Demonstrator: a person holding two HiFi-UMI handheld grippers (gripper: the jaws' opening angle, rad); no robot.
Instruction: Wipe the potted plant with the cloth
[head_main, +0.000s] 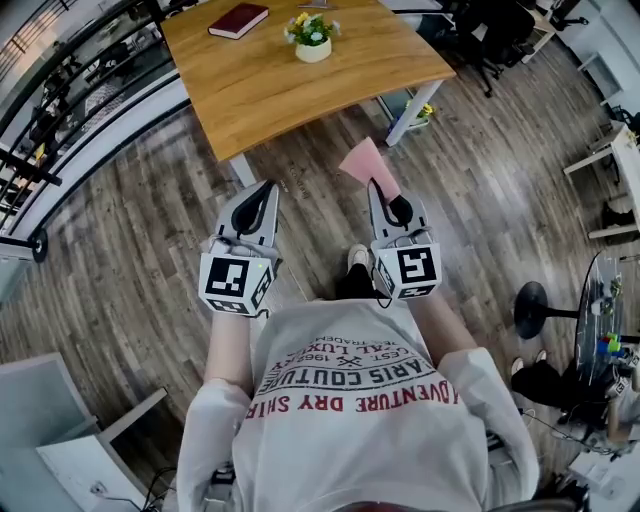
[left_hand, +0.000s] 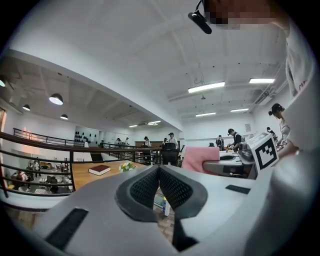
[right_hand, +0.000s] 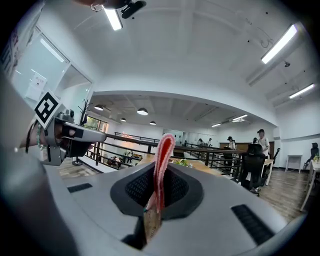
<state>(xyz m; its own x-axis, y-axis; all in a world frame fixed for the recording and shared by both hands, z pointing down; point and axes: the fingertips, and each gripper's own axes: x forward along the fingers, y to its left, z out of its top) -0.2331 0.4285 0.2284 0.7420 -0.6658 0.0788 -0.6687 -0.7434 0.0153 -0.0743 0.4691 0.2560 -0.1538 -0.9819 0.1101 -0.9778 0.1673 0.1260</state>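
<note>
The potted plant (head_main: 313, 38), a small white pot of yellow and white flowers, stands on the wooden table (head_main: 300, 95) well ahead of the person, near its far side and beside a dark red book (head_main: 238, 20). Both grippers are held level in front of the body, well apart from the table, so the step in hand looks like the approach with the cloth.

The right gripper (head_main: 385, 197) has its jaws clamped on the pink cloth (head_main: 368, 165), which stands up out of the pads as a folded flap. The left gripper (head_main: 262, 192) has its jaws pressed together with nothing between them.

To do this well, the person would likely need to close on the table first, then lead with the free flap of cloth, not the hard jaw tips, and stroke the plant lightly; the pot looks small and light, so a push from the side could tip or slide it. The empty left gripper could steady the pot's wall.

By count: one potted plant, one cloth, one book, one table, two grippers
</note>
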